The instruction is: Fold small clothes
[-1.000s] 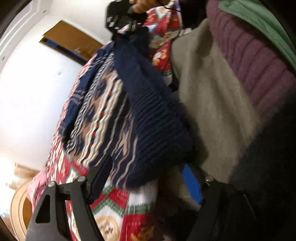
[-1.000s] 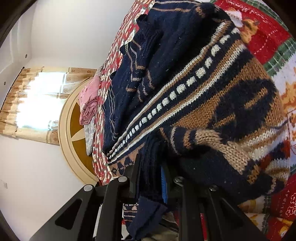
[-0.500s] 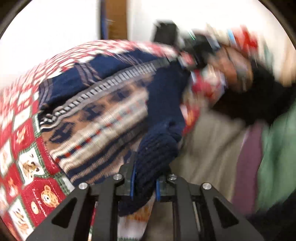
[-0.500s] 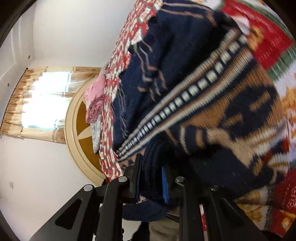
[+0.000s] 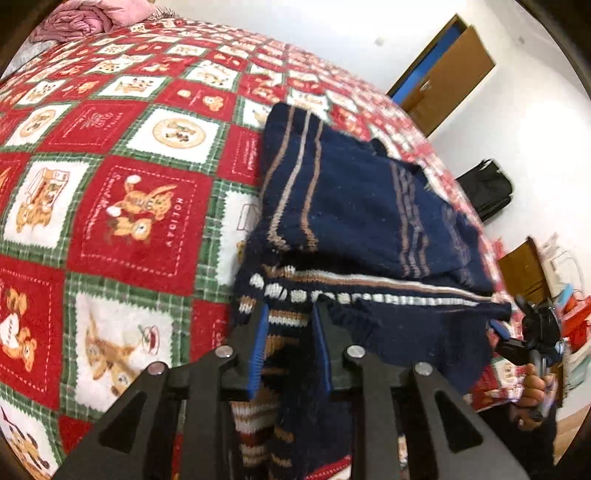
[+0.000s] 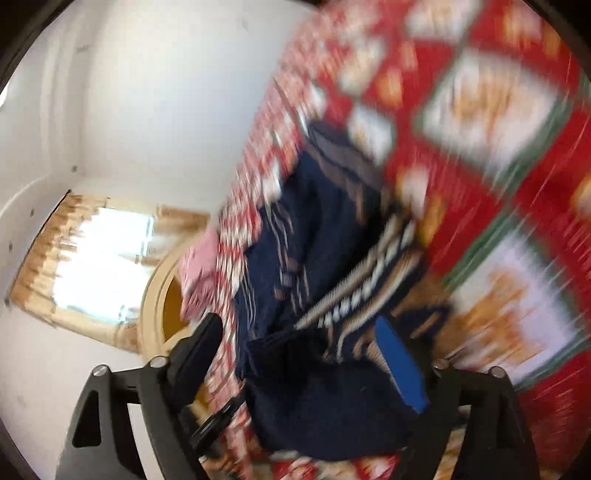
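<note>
Left wrist view — navy striped sweater (image 5: 351,206) folded, rumpled.

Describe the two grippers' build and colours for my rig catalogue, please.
The left gripper has matte black angular fingers with triangular cut-outs, silver round bolts at the joints and blue pads on the inner faces. The right gripper is the same black frame with silver bolts; one blue pad shows, though this view is blurred. No cables or sleeves are visible.

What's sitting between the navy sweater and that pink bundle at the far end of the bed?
Only the red Christmas-patterned blanket lies between the navy sweater and the pink bundle; the left wrist view shows this clearly.
</note>
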Demonstrator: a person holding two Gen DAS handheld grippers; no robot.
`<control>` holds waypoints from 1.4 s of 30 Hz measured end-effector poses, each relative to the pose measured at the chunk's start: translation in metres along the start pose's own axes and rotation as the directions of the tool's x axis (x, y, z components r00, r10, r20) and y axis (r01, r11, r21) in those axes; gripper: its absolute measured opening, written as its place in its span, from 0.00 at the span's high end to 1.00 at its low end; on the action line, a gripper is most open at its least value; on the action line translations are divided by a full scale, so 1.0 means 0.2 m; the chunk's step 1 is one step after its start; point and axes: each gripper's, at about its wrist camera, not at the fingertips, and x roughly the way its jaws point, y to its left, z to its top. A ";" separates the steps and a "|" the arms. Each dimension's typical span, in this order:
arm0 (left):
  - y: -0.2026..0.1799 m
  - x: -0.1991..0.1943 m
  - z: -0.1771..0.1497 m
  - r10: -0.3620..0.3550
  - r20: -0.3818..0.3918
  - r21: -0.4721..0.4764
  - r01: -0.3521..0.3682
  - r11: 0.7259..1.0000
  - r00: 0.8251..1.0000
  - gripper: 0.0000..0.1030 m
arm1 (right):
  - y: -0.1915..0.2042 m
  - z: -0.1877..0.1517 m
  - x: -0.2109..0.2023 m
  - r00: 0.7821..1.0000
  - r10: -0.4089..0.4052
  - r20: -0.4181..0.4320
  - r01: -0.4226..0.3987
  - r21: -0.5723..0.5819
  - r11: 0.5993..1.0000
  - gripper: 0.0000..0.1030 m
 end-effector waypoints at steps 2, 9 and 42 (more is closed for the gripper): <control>-0.03 -0.08 -0.05 0.013 0.045 0.067 -0.016 0.998 0.999 0.62 | 0.08 0.00 -0.08 0.996 -0.074 0.042 0.080 -0.149 0.986 0.16; -0.22 -0.12 -0.17 -0.012 0.122 0.250 -0.019 0.968 0.992 0.34 | 0.36 -0.27 0.08 0.959 -0.279 0.037 0.239 -0.634 0.736 0.16; -0.30 0.07 -0.27 0.317 0.054 0.205 -0.321 0.925 0.947 0.14 | 0.23 -0.32 0.33 0.877 -0.470 0.098 0.431 -0.591 0.682 0.86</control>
